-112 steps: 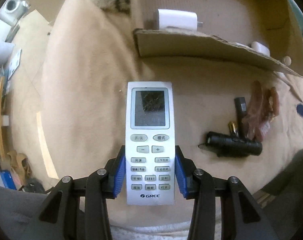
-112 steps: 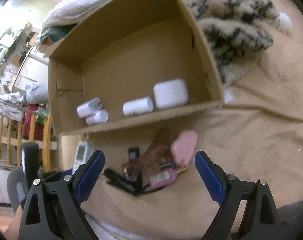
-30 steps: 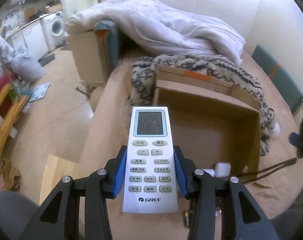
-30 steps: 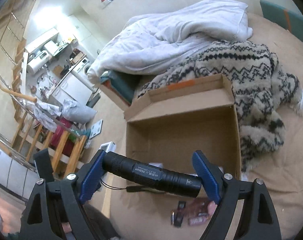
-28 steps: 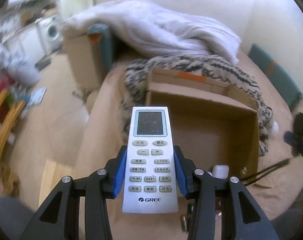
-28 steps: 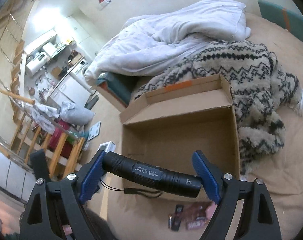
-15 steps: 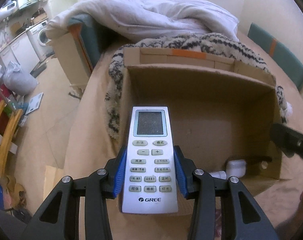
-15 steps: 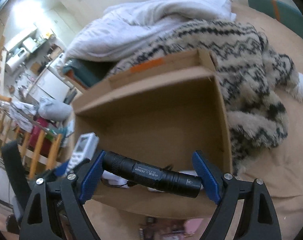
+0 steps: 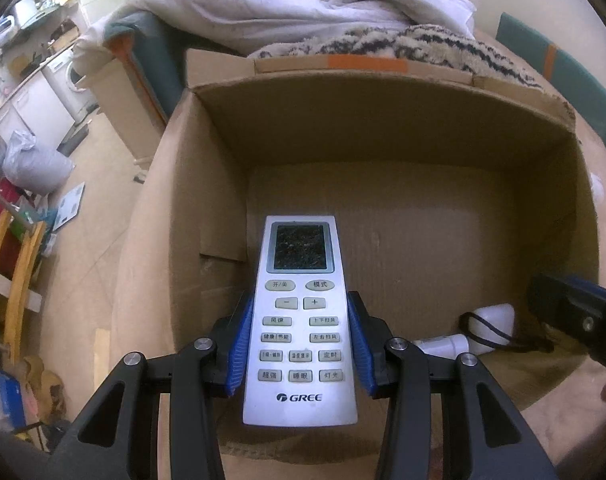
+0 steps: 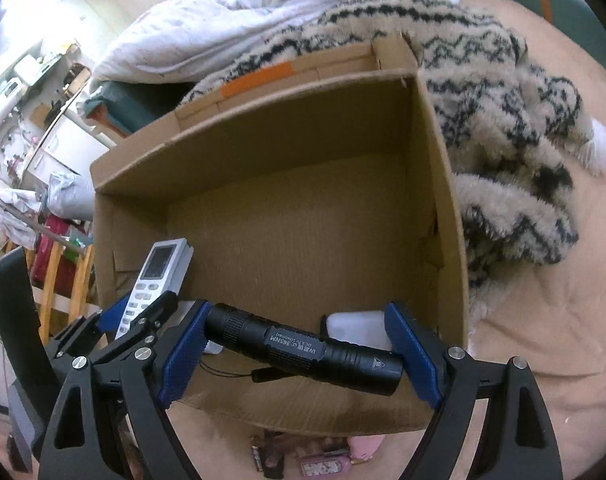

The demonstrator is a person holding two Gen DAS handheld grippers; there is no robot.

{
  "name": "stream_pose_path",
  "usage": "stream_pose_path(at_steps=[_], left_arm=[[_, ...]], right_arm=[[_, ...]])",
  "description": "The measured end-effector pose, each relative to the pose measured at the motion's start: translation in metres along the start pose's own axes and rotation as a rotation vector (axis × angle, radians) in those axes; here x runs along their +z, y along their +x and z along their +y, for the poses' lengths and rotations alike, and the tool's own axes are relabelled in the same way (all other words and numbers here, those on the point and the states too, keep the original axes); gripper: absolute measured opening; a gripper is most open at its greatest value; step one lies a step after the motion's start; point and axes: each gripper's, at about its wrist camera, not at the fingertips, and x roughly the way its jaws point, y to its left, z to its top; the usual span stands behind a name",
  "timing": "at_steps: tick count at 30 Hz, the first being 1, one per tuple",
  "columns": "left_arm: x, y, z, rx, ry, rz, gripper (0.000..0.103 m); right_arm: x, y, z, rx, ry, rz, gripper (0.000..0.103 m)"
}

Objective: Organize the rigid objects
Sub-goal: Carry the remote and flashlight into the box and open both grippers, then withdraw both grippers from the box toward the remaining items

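My left gripper (image 9: 299, 344) is shut on a white GREE remote control (image 9: 300, 312), its blue pads pressing both long sides, and holds it over the left part of an open cardboard box (image 9: 383, 120). My right gripper (image 10: 299, 350) is shut on a black flashlight (image 10: 303, 350), held lengthwise between the pads above the box's near wall (image 10: 303, 404); a thin lanyard hangs below it. In the right wrist view the remote (image 10: 159, 276) and left gripper (image 10: 143, 320) show at the left. White small items (image 9: 491, 326) lie in the box's near right corner.
The box sits on a tan bed cover (image 10: 563, 320). A patterned fleece blanket (image 10: 503, 120) lies behind and right of it, a white duvet (image 9: 303, 4) farther back. Small pink and dark objects (image 10: 327, 464) lie in front of the box. Floor and furniture (image 9: 31, 200) lie left.
Both grippers have come down and forward toward the box, which now fills each view. The remote and the flashlight are over its inside; both grips are unchanged.
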Motion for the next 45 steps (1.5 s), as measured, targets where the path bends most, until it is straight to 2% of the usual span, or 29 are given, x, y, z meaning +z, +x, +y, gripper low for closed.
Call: stream_pose_path(at_steps=[15,17,19,21,26,35,45], left_arm=[[0.005,0.008,-0.001,0.021,-0.015,0.036,0.042],[0.005,0.009,0.0,0.03,-0.014,0.049,0.05],[0.005,0.007,0.0,0.029,-0.012,0.047,0.057],[0.006,0.004,-0.001,0.011,-0.008,0.049,0.062],[0.008,-0.007,-0.006,0.034,0.021,0.014,0.071],[0.012,-0.02,0.002,0.005,-0.02,0.01,0.072],[0.014,-0.054,0.032,-0.049,-0.1,-0.027,0.072]], right_arm=[[0.0,0.004,-0.006,0.013,0.049,0.04,0.092],[0.001,0.003,-0.006,0.025,0.058,0.035,0.092],[0.002,0.0,-0.007,0.039,0.065,0.02,0.103],[0.003,-0.003,-0.007,0.053,0.071,0.002,0.103],[0.006,-0.008,-0.012,0.099,0.1,-0.017,0.103],[0.004,-0.02,-0.015,0.126,0.107,-0.038,0.103],[-0.003,-0.035,-0.011,0.125,0.072,-0.053,0.103]])
